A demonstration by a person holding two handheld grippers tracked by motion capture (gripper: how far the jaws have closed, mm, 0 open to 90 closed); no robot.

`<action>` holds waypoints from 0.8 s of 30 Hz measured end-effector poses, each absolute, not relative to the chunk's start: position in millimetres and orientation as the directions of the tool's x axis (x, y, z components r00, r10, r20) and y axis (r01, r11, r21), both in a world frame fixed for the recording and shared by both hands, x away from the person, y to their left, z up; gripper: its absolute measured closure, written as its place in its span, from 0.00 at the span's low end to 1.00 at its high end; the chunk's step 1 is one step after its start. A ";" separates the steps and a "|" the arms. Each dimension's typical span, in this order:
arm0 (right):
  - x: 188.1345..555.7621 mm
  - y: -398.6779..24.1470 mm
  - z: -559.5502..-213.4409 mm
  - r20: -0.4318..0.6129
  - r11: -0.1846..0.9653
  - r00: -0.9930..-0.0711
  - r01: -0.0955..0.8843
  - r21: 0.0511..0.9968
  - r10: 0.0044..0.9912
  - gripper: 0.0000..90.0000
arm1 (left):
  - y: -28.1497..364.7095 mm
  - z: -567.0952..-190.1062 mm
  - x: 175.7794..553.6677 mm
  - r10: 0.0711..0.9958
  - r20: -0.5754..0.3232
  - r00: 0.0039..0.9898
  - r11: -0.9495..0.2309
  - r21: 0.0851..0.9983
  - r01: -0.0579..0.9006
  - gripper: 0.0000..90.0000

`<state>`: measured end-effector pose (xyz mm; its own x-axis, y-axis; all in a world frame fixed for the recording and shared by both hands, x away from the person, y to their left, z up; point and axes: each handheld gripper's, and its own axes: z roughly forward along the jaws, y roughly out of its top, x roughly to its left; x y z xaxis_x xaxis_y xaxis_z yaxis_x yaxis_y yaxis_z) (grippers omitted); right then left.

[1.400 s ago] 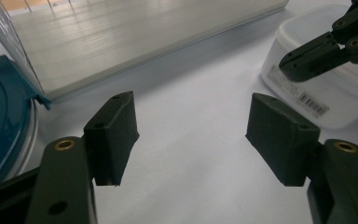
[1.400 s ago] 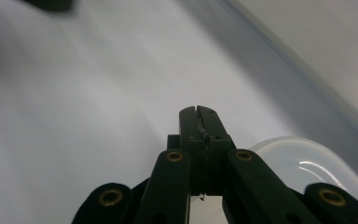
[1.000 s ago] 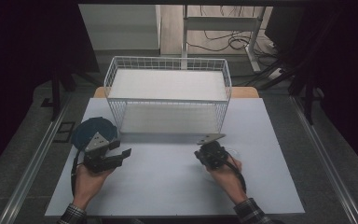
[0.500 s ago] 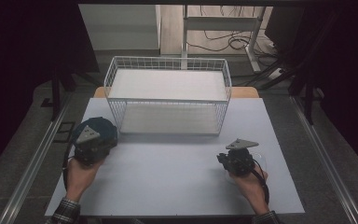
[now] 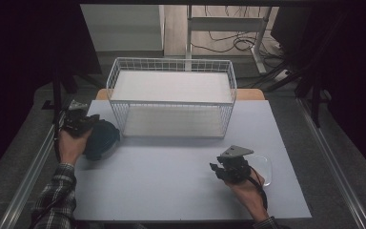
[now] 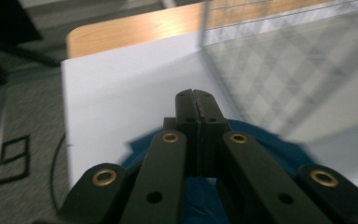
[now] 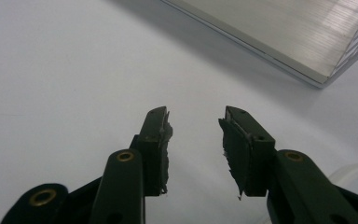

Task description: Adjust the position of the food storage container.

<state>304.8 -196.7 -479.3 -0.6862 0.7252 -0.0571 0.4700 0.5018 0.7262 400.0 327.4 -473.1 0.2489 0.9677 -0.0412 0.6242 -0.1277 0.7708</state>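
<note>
Two grippers are held low over the pale table sheet [image 5: 171, 191], each beside a dish, and the work in hand is judged to be moving those dishes towards the basket.

Nearest, at about 5 o'clock on the sheet, the right gripper [image 5: 215, 169] is pointed towards 9 o'clock. Its jaws stand apart, having just been opening, and nothing but bare sheet is seen between them in the right gripper view [image 7: 193, 135]. A clear shallow dish [image 5: 265, 164] lies just beside it at its 3 o'clock. The dish is see-through with a rounded rim, and it is probably left flat there because it is not gripped.

Farther off, at 9 o'clock on the sheet, the left gripper [image 5: 93, 123] is carried over a dark blue dish [image 5: 104, 138]. Its jaws are pressed fully together [image 6: 196, 100], with only a thin seam between them. Whether a rim is pinched cannot be told. The blue dish is round, dark and low, and it lies close to the basket's near left corner, at about 4 o'clock from the gripper.

Farthest, at 12 o'clock, a white wire basket [image 5: 171, 102] stands upright and open-topped, so a dish could be lowered in from above.
</note>
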 end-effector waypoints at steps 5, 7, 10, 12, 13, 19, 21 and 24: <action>305.2 -196.3 -480.1 -0.060 0.504 -0.688 0.466 0.727 0.723 0.65 | 335.9 -484.2 424.8 0.969 -0.024 0.244 -0.153 0.719 0.678 1.00; 305.3 -196.6 -480.3 -0.061 0.505 -0.689 0.465 0.727 0.722 0.65 | 339.5 -489.2 433.2 0.968 -0.022 0.249 -0.167 0.685 0.709 1.00; 305.5 -197.2 -480.4 -0.064 0.506 -0.688 0.465 0.726 0.723 0.65 | 343.7 -490.7 438.7 0.965 -0.059 0.256 -0.152 0.668 0.729 1.00; 305.6 -198.0 -480.4 -0.063 0.504 -0.687 0.464 0.728 0.724 0.65 | 345.9 -489.7 440.8 0.961 -0.083 0.263 -0.147 0.653 0.743 1.00; 305.5 -198.5 -480.2 -0.063 0.504 -0.687 0.465 0.727 0.724 0.65 | 346.7 -489.5 440.8 0.960 -0.099 0.261 -0.136 0.649 0.748 1.00; 304.5 -201.4 -479.4 -0.067 0.503 -0.682 0.465 0.729 0.728 0.65 | 341.5 -490.3 428.4 0.947 -0.131 0.294 -0.140 0.654 0.743 1.00; 303.8 -201.2 -479.3 -0.070 0.505 -0.682 0.464 0.727 0.728 0.65 | 336.0 -490.3 420.0 0.944 -0.137 0.301 -0.142 0.654 0.743 1.00; 302.4 -199.0 -479.9 -0.074 0.510 -0.684 0.463 0.725 0.726 0.65 | 317.9 -489.4 399.6 0.935 -0.135 0.329 -0.166 0.653 0.739 1.00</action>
<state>302.4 -199.0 -479.9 -0.6841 0.7257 -0.0736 0.4629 0.5099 0.7251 399.6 317.9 -489.4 0.3292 0.9346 -0.1350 0.7386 -0.1658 0.6534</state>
